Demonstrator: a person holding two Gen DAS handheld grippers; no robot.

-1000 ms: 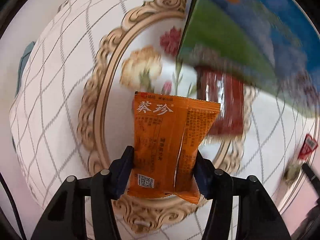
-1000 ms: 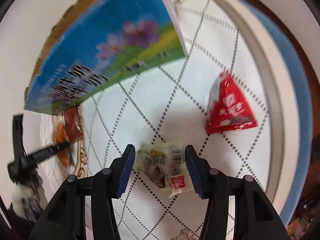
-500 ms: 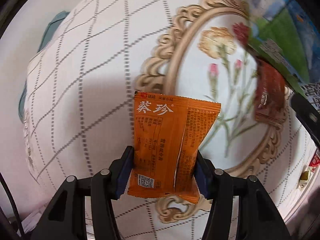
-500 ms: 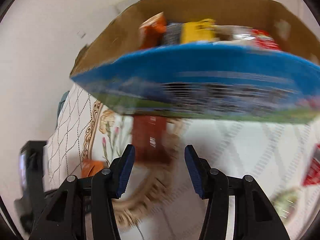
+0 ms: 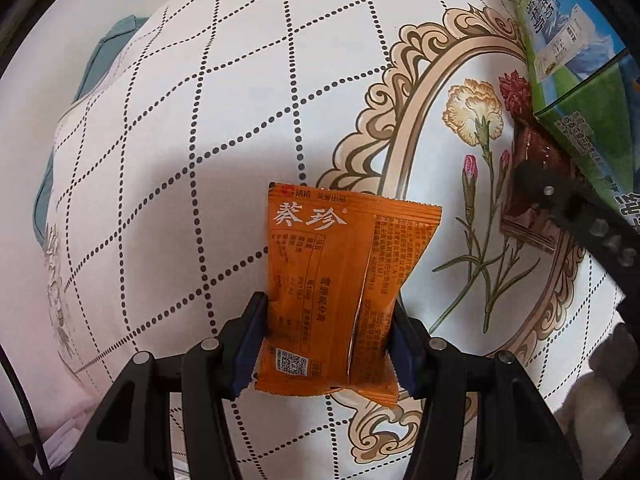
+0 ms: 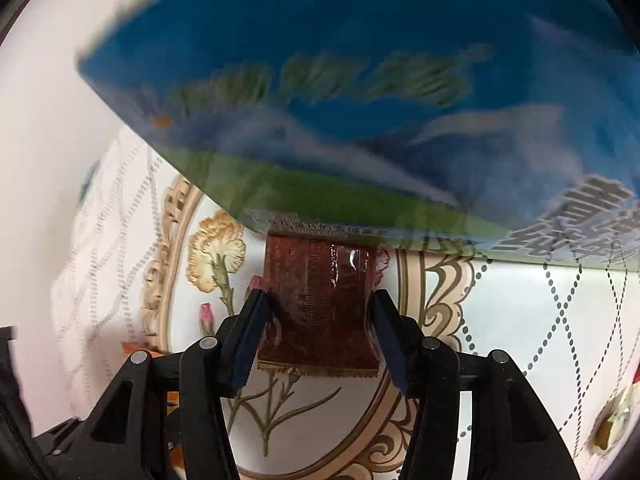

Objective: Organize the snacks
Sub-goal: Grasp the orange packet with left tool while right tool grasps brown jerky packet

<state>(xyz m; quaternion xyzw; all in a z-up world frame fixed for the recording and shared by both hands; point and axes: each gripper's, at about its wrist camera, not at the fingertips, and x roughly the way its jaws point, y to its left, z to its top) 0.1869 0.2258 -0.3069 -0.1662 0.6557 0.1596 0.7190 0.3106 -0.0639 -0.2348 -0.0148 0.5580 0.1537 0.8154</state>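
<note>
2 packets sit between jaws: left clamps orange packet (image 5: 340, 300), right flanks brown packet (image 6: 320, 304).

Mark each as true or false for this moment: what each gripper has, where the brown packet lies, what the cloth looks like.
1. The left gripper is shut on an orange packet. True.
2. The right gripper holds a yellow packet. False: a brown packet sits between its fingers, which touch its sides; a firm grip cannot be confirmed.
3. The brown packet lies beside the blue-green box. True.
4. The cloth is plain red. False: it is white with a dotted grid and a flower medallion.
5. The orange packet lies flat on the cloth. False: it is held up in the left gripper.
</note>
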